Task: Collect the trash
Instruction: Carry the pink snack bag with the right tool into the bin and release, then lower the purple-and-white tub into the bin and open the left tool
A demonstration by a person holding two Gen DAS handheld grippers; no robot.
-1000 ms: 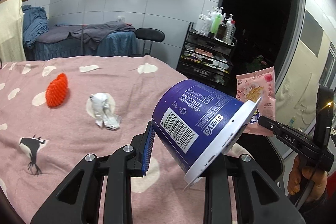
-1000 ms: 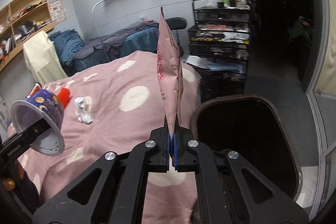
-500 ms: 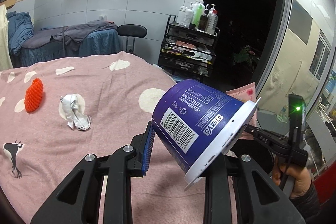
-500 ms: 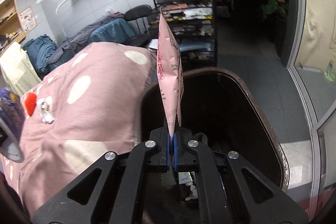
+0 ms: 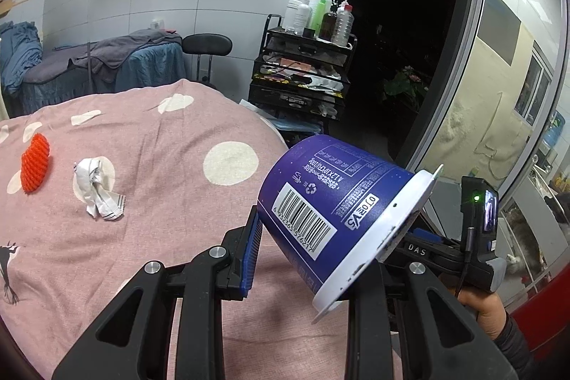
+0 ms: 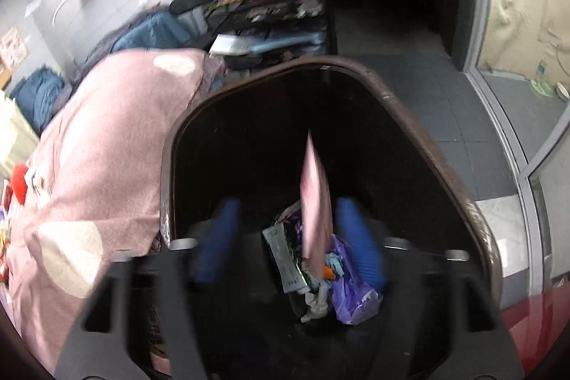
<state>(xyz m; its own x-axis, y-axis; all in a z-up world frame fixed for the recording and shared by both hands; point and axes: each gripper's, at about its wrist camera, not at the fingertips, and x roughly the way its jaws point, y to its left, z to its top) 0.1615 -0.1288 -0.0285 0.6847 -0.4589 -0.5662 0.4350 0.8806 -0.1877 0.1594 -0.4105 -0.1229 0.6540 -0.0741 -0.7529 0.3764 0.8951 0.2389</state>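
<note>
My left gripper (image 5: 313, 255) is shut on a blue paper cup (image 5: 331, 212) with a white rim, held tilted above the pink bed cover (image 5: 149, 148). A crumpled white paper (image 5: 96, 191) and an orange-red mesh piece (image 5: 35, 157) lie on the cover to the left. My right gripper (image 6: 288, 241) is open over the dark trash bin (image 6: 427, 145). The pink snack bag (image 6: 315, 198) hangs loose between the spread blue pads, falling into the bin. The right gripper also shows at the lower right of the left wrist view (image 5: 445, 248).
The bin holds a purple plastic bag (image 6: 352, 294) and other wrappers. A black shelf cart with bottles (image 5: 302, 70) stands past the bed's end. A black stool (image 5: 206, 45) and a second bed stand by the tiled wall. A glass partition is at the right.
My right gripper moved down over the bin and opened, letting go of the pink snack bag. My left gripper swung right with the blue cup, toward the bin.
</note>
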